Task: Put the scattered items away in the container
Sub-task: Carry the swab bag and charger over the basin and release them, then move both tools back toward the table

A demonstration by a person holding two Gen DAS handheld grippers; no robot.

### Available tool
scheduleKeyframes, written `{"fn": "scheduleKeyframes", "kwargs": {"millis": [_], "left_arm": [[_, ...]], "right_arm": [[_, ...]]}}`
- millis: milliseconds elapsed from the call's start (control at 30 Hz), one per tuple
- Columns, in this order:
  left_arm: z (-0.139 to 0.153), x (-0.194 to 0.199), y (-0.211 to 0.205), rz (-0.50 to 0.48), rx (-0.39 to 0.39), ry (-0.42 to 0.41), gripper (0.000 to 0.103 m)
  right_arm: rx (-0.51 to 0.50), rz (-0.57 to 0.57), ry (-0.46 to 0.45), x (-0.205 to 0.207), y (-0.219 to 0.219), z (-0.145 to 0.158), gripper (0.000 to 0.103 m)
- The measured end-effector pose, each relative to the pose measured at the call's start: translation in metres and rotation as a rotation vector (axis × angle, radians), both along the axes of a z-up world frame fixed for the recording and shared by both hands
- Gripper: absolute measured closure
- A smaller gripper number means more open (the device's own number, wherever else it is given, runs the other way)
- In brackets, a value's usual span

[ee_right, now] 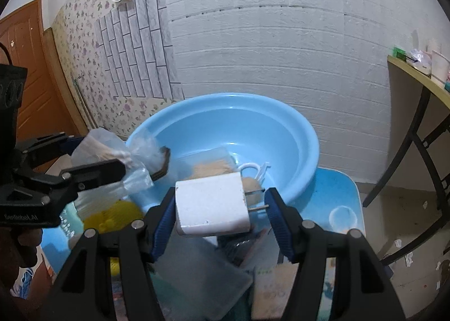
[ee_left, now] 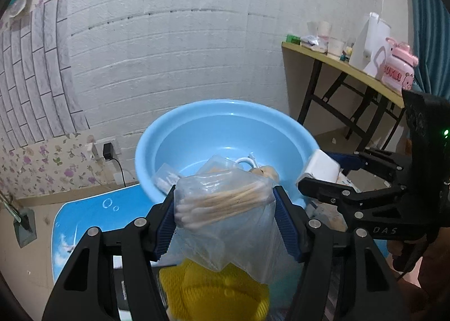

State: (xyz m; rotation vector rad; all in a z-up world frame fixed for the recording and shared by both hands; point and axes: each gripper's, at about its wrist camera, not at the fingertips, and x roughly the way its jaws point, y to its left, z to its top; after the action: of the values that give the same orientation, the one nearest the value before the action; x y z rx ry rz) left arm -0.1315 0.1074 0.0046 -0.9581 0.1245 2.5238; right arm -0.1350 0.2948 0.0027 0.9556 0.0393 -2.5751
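Note:
A light blue basin [ee_left: 225, 124] [ee_right: 253, 124] stands on a blue table and holds several small items, among them a clear bag and a white cable. My left gripper [ee_left: 223, 205] is shut on a clear bag of cotton swabs [ee_left: 222, 202] just in front of the basin's near rim; it also shows in the right wrist view [ee_right: 107, 152]. My right gripper [ee_right: 219, 205] is shut on a white charger plug [ee_right: 211, 205] with its prongs pointing right, held at the basin's near edge. The plug also shows in the left wrist view [ee_left: 320, 167].
A yellow item [ee_left: 213, 293] [ee_right: 112, 214] lies below the left gripper. A clear plastic box [ee_right: 197, 270] and paper packets [ee_right: 270, 287] lie under the right gripper. A cluttered side table [ee_left: 351, 67] stands to the right. A charger is plugged into a wall socket [ee_left: 108, 152].

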Motion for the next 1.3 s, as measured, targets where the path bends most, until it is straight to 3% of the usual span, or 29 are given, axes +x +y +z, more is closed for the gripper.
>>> {"fn": "scheduleKeyframes", "kwargs": {"millis": [267,433,767,1300], "left_arm": [[-0.013,-0.02,0.016,-0.022,-0.025,-0.02,0.038],[-0.015,-0.02,0.022,-0.023,-0.035,-0.014,0.028],[-0.012,-0.008,0.02,-0.012,-0.044,-0.017,0.027],[-0.022,0.052,-0.046,0.151,-0.048,-0.045,0.024]], "right_arm": [[0.047,0.028,0.009,-0.02,-0.005,-0.006,0.042],[0.042,0.042,0.006,-0.023,-0.007,-0.008,0.042],[0.015,0.029,0.013,-0.014,-0.001,-0.003,0.042],[-0.019,-0.082,-0.024,0.034,0.043,-0.001,0.042]]}}
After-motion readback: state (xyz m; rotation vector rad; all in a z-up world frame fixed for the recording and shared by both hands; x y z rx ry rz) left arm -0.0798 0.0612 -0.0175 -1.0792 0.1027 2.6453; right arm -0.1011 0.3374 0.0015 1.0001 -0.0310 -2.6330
